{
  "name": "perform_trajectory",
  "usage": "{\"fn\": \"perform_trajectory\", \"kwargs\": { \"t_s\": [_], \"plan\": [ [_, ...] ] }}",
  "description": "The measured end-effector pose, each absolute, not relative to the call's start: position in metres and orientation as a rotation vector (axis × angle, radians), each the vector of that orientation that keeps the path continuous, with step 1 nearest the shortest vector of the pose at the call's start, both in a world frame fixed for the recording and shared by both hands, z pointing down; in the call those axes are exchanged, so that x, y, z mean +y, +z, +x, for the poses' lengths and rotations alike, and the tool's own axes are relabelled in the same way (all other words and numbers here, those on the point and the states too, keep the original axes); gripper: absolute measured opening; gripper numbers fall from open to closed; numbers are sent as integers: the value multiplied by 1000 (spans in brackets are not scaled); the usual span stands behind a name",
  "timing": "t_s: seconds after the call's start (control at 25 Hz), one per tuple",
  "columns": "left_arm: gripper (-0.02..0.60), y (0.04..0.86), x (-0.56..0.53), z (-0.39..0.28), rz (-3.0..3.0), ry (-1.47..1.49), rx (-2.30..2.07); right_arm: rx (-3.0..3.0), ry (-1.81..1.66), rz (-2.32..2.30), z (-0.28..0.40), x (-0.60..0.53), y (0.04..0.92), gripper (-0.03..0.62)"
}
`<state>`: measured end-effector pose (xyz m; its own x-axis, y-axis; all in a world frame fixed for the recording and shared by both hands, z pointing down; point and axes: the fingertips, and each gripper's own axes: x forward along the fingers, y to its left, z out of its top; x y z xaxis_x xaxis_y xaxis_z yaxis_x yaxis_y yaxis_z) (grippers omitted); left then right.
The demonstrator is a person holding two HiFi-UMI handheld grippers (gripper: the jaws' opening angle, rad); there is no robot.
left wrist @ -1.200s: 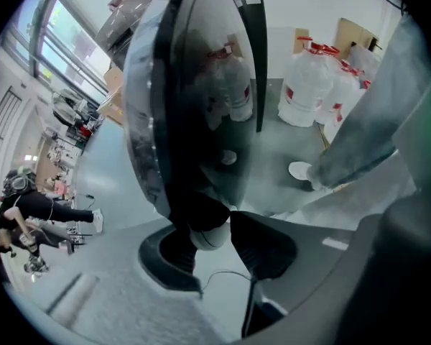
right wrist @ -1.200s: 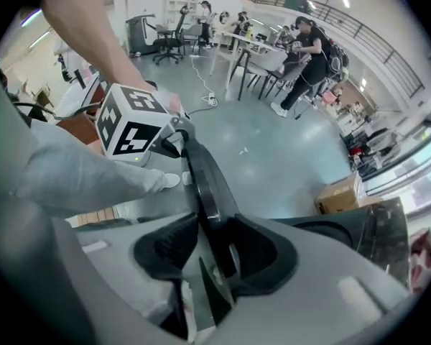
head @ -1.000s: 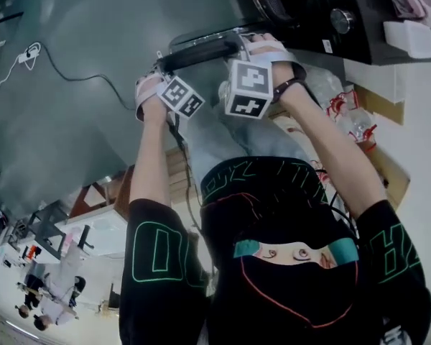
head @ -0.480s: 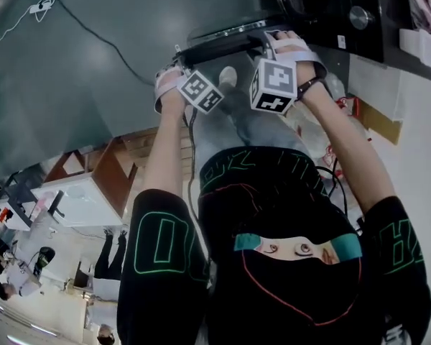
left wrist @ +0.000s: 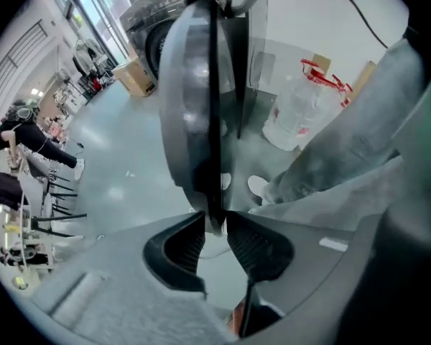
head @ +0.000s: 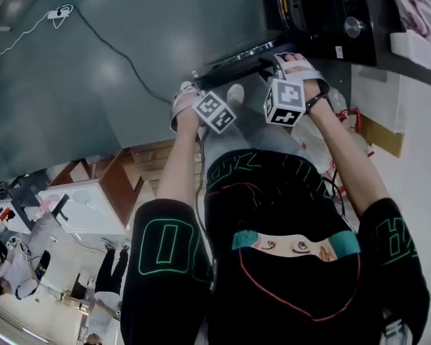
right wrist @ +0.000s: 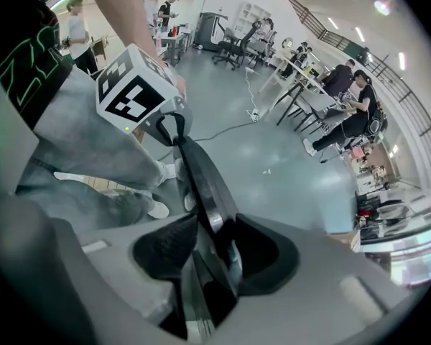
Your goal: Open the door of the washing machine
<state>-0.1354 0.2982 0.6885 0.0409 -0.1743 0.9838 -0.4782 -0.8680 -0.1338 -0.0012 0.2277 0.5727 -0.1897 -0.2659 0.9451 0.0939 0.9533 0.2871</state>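
- Door (head: 233, 65) of the washing machine (head: 323, 9) stands swung well out from the drum opening. From above it shows edge-on, as a dark bar reaching from the washing machine towards the person.
- 2 hand-held grippers sit on the door's top rim. The right gripper (right wrist: 214, 239) is nearer the washing machine and the left gripper (left wrist: 214, 225) is farther out along the rim.
- Right gripper: its jaws are clamped on the rim, which fills the gap between the pads.
- Left gripper: its jaws are narrow and closing, with the thin rim between them. A sliver of light shows beside 1 pad, so this pinch does not look firm yet.
- Progress, as a judgement: the door looks mostly open, with only the last part of the swing away from the washing machine left.
- Risk 1: pulling before the left pads bite could let them slide off the thin, smooth rim.
- Risk 2: if the 2 grippers pull unevenly, the door could twist against its hinge at the washing machine.
- Risk 3: the person's legs (left wrist: 359, 142) stand close beside the door, on the side away from the washing machine, and further swing could strike them.
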Motion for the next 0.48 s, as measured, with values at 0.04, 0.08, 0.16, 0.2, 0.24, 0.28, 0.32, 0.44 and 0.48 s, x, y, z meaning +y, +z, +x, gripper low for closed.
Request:
{"fn": "perform_trajectory", "kwargs": {
  "t_s": [0.04, 0.08, 0.16, 0.2, 0.24, 0.28, 0.32, 0.44, 0.48],
  "plan": [
    [106, 683, 297, -135, 2083, 1885, -682, -1747, -306, 136, 0, 227, 572, 169],
    [107, 677, 295, -136, 2084, 1862, -689, -1768, -278, 153, 1, 225, 569, 170],
    [115, 662, 289, -140, 2095, 1833, -712, -1842, -205, 210, -4, 223, 558, 170],
    [117, 650, 280, -144, 2111, 1816, -756, -1888, -169, 247, -8, 219, 550, 170],
    [53, 636, 268, -147, 2136, 1789, -825, -1929, -140, 288, -12, 214, 541, 170],
    [12, 619, 255, -150, 2166, 1753, -896, -1958, -113, 328, -14, 209, 533, 170],
    [12, 601, 244, -151, 2198, 1709, -952, -1979, -88, 366, -15, 205, 525, 170],
    [12, 535, 189, -154, 2276, 1525, -1145, -2050, -28, 498, -14, 177, 499, 167],
    [12, 508, 166, -153, 2296, 1442, -1231, -2086, -5, 548, -14, 165, 487, 163]
  ]
}}
